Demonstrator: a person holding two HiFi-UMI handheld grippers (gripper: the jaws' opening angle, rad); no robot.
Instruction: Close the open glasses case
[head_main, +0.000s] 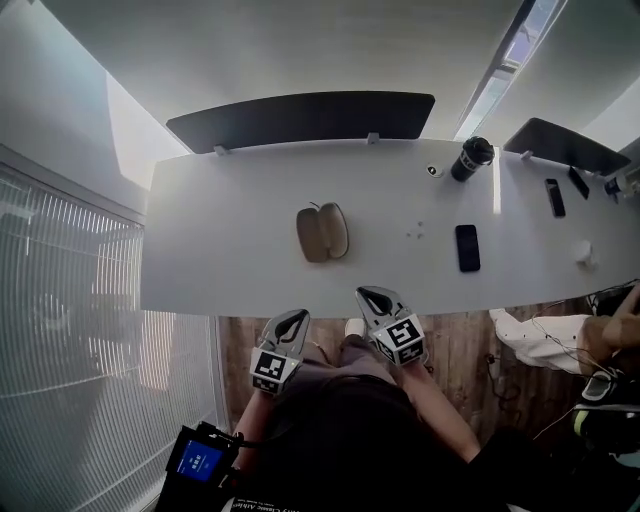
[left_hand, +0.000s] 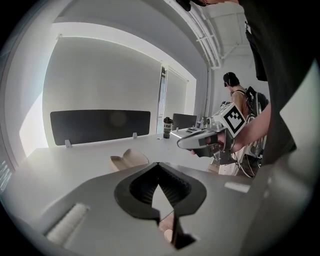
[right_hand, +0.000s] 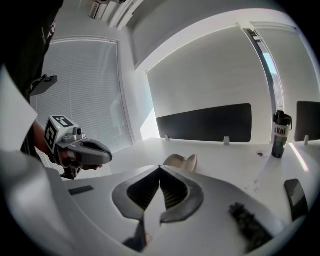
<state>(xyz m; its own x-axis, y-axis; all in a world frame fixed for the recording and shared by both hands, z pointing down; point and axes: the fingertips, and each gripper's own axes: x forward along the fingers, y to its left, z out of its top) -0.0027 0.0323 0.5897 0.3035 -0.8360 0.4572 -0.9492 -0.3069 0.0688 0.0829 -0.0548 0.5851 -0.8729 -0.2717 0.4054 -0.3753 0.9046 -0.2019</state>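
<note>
The tan glasses case (head_main: 322, 233) lies open on the white table (head_main: 230, 250), its two halves spread side by side. It also shows as the open case (left_hand: 129, 160) in the left gripper view and the case (right_hand: 182, 161) in the right gripper view. Both grippers hang in front of the table's near edge, short of the case. My left gripper (head_main: 298, 314) is shut with nothing in it, jaw tips touching (left_hand: 159, 164). My right gripper (head_main: 366, 293) is likewise shut and empty (right_hand: 160, 167). Each gripper sees the other off to its side.
A black tumbler (head_main: 471, 158) stands at the back right of the table, and a dark phone (head_main: 467, 247) lies right of the case. A black divider panel (head_main: 300, 118) lines the far edge. Window blinds (head_main: 70, 330) fill the left. A person (head_main: 600, 340) sits at right.
</note>
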